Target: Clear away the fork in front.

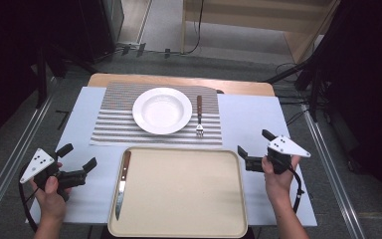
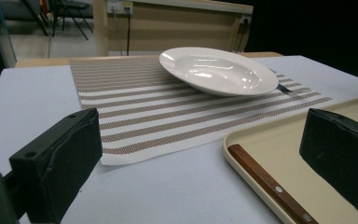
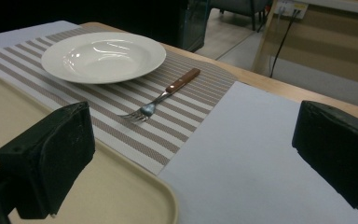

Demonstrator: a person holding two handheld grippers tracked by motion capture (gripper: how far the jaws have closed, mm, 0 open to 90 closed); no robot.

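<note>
A white deep plate (image 1: pixel 162 110) (image 2: pixel 218 71) (image 3: pixel 103 56) rests on a striped placemat (image 1: pixel 124 124) (image 2: pixel 158 107) (image 3: pixel 186 93). A wooden-handled fork (image 1: pixel 198 115) (image 3: pixel 164 99) lies on the mat to the plate's right, tines toward me. A wooden-handled knife (image 1: pixel 122 183) (image 2: pixel 270 185) lies along the left edge of the beige tray (image 1: pixel 179 194) (image 2: pixel 279 144) (image 3: pixel 135 191). My left gripper (image 1: pixel 78 157) (image 2: pixel 205 163) hovers open left of the tray, holding nothing. My right gripper (image 1: pixel 253 143) (image 3: pixel 191 158) is open and holds nothing, right of the tray.
A pale blue sheet (image 1: pixel 248 119) covers the wooden table (image 1: pixel 179 82). Beyond the table's far edge lie floor cables and a wooden cabinet (image 1: pixel 258 20). Dark curtains flank both sides.
</note>
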